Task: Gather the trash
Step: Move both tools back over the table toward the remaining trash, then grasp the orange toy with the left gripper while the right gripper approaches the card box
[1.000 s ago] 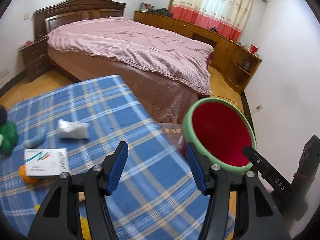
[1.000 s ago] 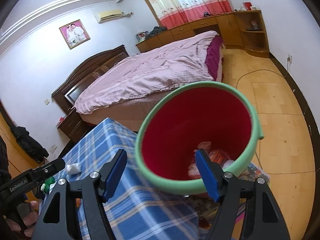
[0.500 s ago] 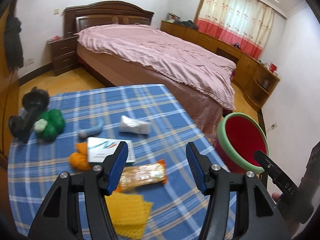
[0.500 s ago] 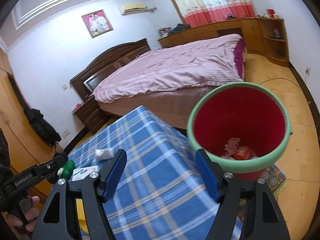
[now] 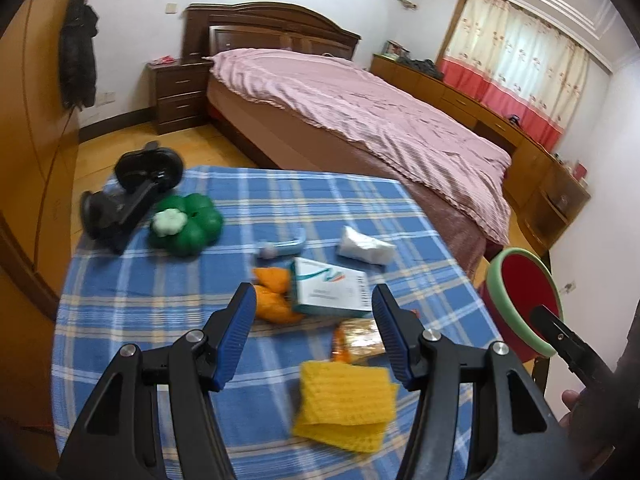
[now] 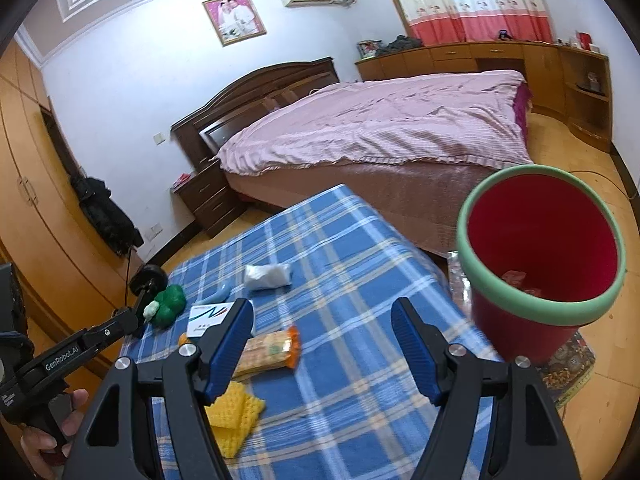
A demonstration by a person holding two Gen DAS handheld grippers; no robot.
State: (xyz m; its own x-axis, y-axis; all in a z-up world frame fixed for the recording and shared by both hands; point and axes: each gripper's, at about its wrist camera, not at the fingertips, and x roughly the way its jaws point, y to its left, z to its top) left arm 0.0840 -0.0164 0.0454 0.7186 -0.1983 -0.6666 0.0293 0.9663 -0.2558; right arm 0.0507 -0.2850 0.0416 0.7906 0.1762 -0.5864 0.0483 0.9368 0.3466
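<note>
On the blue plaid table (image 5: 160, 296) lie a white box (image 5: 332, 290), orange peel (image 5: 274, 292), a snack packet (image 5: 360, 338), a folded yellow cloth (image 5: 344, 404) and a white crumpled packet (image 5: 364, 248). My left gripper (image 5: 313, 296) hovers open and empty above the box and peel. My right gripper (image 6: 322, 308) is open and empty over the table's right half, with the snack packet (image 6: 272, 346) by its left finger. The red bin with a green rim (image 6: 540, 306) stands on the floor at the right and holds some scraps (image 6: 516, 280).
A green pumpkin toy (image 5: 186, 226), a black device (image 5: 132, 196) and a pale blue handle (image 5: 284, 246) sit on the table's far left. Beyond it stand a pink bed (image 5: 360, 112), a nightstand (image 5: 178, 96) and a wardrobe (image 6: 36, 184). The bin rests on a patterned mat (image 6: 568, 364).
Both views have swung left, away from the bin and over the table. The bin slid to the right edge and more table litter came into view. Both jaws stayed open and empty.
</note>
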